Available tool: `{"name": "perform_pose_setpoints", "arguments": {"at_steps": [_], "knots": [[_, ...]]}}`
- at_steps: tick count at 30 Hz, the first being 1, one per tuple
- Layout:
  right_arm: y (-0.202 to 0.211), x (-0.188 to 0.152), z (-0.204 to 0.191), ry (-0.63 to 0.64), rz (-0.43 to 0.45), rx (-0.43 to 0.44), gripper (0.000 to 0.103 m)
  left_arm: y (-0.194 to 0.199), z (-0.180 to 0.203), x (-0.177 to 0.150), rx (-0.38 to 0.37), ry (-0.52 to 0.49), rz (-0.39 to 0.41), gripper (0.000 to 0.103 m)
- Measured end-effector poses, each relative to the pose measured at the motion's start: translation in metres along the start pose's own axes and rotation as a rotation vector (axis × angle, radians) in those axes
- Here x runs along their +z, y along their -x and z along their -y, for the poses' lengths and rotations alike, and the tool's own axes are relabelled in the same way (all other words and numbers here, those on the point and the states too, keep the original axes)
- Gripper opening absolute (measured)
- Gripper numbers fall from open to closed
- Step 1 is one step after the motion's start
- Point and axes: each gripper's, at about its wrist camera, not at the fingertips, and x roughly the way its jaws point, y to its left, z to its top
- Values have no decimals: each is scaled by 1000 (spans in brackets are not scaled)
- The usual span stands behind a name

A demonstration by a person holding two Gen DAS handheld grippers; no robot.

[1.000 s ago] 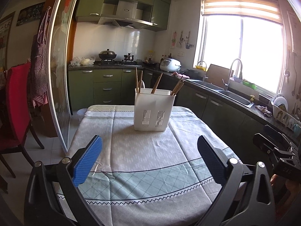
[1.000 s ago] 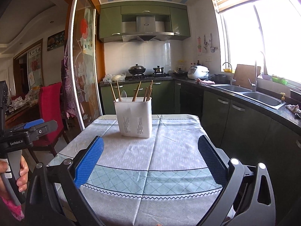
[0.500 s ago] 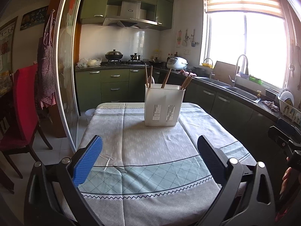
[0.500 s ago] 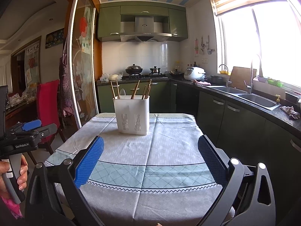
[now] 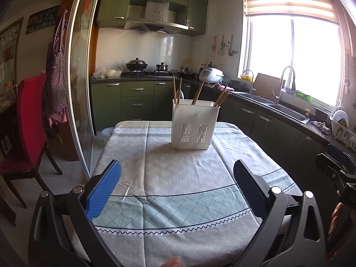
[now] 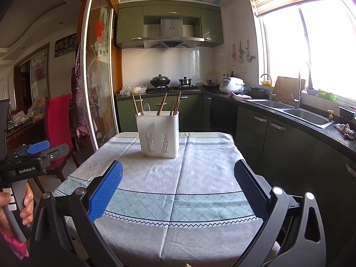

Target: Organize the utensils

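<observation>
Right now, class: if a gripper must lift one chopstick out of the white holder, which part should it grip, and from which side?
Probably the bare upper end of a chopstick, above the rim of the white holder, coming from above. Its lower part is hidden inside. It leans, so tilt the open right gripper to match.

**Daylight from the window, strong fisheye bend**

I get bright daylight through the window (image 5: 293, 60) on the right, blown out to white in both views (worst in the right wrist one, where it washes over the sink (image 6: 307, 116)). The tablecloth (image 5: 178, 178) is evenly lit, with soft shadows. The left side of the room sits dimmer. Straight lines bow hard toward the edges, the corners go black, and the centre stays sharp.
</observation>
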Motion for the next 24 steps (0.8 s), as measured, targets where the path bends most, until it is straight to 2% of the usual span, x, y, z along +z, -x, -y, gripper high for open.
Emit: {"name": "perform_pose_setpoints", "arguments": {"at_steps": [24], "knots": [[-2,-1,1,-2,0,7,98,3,-2,1,-6,19,9,96]]}}
